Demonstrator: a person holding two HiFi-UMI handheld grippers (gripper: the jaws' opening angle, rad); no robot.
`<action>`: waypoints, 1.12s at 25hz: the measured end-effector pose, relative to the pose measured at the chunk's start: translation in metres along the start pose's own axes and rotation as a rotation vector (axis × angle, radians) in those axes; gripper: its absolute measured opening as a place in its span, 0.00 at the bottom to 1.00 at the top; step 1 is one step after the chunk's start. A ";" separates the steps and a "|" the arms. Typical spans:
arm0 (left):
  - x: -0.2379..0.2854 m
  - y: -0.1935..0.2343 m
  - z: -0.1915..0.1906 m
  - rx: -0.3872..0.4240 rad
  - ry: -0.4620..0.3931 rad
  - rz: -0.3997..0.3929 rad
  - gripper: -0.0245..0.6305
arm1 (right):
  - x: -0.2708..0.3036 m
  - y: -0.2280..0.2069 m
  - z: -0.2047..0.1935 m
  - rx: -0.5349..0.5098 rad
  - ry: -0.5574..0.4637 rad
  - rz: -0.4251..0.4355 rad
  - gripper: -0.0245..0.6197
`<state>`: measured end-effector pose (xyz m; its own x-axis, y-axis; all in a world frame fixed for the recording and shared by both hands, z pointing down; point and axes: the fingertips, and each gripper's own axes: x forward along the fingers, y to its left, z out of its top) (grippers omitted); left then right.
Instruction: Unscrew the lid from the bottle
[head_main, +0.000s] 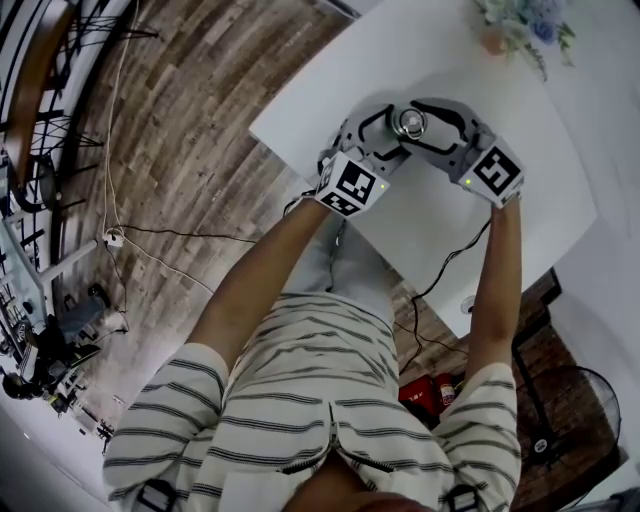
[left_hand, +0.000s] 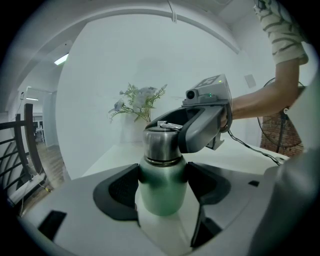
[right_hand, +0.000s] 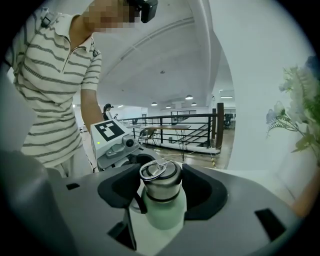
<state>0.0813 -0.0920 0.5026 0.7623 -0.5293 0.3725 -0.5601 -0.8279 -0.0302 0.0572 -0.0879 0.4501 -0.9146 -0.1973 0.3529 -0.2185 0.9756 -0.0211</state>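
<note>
A pale green bottle (left_hand: 161, 187) with a steel lid (left_hand: 161, 142) stands upright on the white table (head_main: 430, 235). My left gripper (left_hand: 162, 186) is shut on the bottle's green body, a pad on each side. My right gripper (right_hand: 160, 186) comes from the opposite side and is shut on the lid (right_hand: 161, 184), whose wire loop lies on top. In the head view both grippers meet over the lid (head_main: 410, 122), the left gripper (head_main: 392, 132) at its left and the right gripper (head_main: 428, 126) at its right. One right finger (left_hand: 199, 134) hugs the lid.
A potted plant (head_main: 520, 25) stands at the table's far side. Cables hang off the near edge toward a red box (head_main: 425, 390) on the floor. A fan (head_main: 575, 400) stands at the lower right. A person in a striped shirt (right_hand: 55, 80) stands close to the table.
</note>
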 end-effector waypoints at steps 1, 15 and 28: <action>0.000 0.000 0.000 0.000 0.001 0.001 0.51 | 0.000 0.000 0.000 0.003 0.001 0.004 0.45; -0.001 0.000 0.000 -0.009 0.000 0.011 0.51 | -0.014 -0.005 0.006 0.221 -0.125 -0.397 0.63; -0.001 0.001 0.001 -0.010 -0.004 0.016 0.51 | -0.003 -0.014 -0.004 0.294 -0.068 -0.801 0.58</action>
<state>0.0808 -0.0925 0.5011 0.7544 -0.5433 0.3683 -0.5755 -0.8173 -0.0268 0.0640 -0.1010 0.4533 -0.4633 -0.8310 0.3078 -0.8783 0.4769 -0.0343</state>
